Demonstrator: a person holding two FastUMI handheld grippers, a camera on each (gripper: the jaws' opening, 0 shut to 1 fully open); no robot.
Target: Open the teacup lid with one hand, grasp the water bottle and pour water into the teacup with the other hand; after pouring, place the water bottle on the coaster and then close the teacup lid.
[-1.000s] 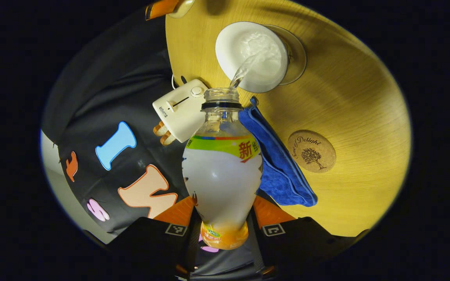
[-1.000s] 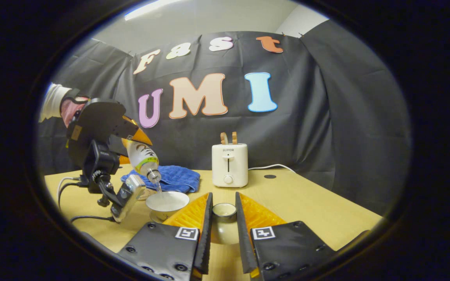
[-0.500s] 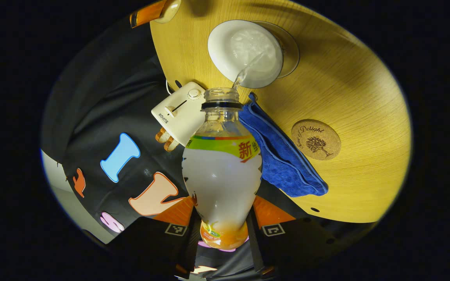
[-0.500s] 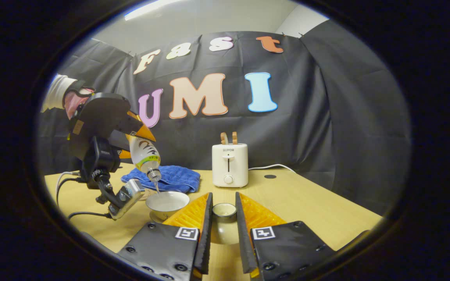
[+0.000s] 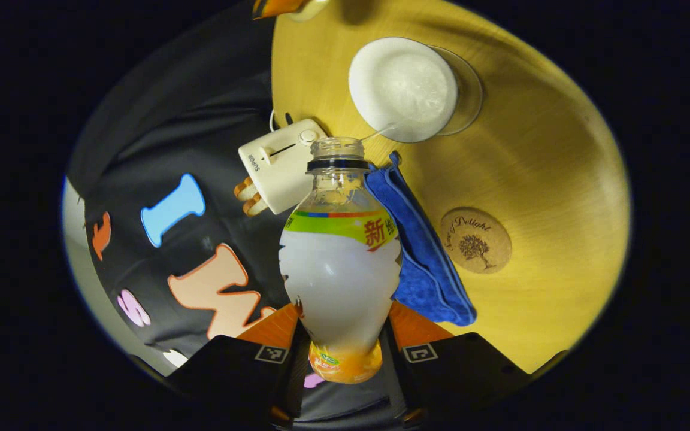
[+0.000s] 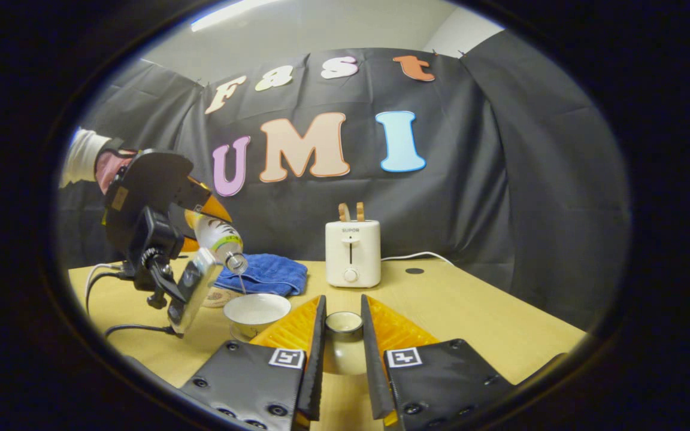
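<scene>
My left gripper (image 5: pixel 340 335) is shut on the base of an uncapped water bottle (image 5: pixel 339 257), which it holds tilted with the mouth above and beside the white teacup (image 5: pixel 403 88). A thin trickle runs from the mouth to the cup. In the right gripper view that bottle (image 6: pixel 216 239) hangs mouth-down over the teacup (image 6: pixel 257 311), with the left gripper (image 6: pixel 198 209) behind it. My right gripper (image 6: pixel 342 353) is shut on the teacup lid (image 6: pixel 343 341), held just above the table right of the cup. A round cork coaster (image 5: pixel 475 240) lies beside a blue cloth (image 5: pixel 426 251).
A white toaster (image 6: pixel 352 252) with two slices stands at the back of the wooden table (image 6: pixel 471 317), its cord trailing right. The blue cloth (image 6: pixel 267 272) lies behind the cup. A person's sleeve and hand (image 6: pixel 90 158) hold the left gripper. Cables run along the table's left side.
The bottle has tipped back toward level and risen slightly; the stream into the teacup has thinned to a trickle. The right gripper and lid have stayed still.
</scene>
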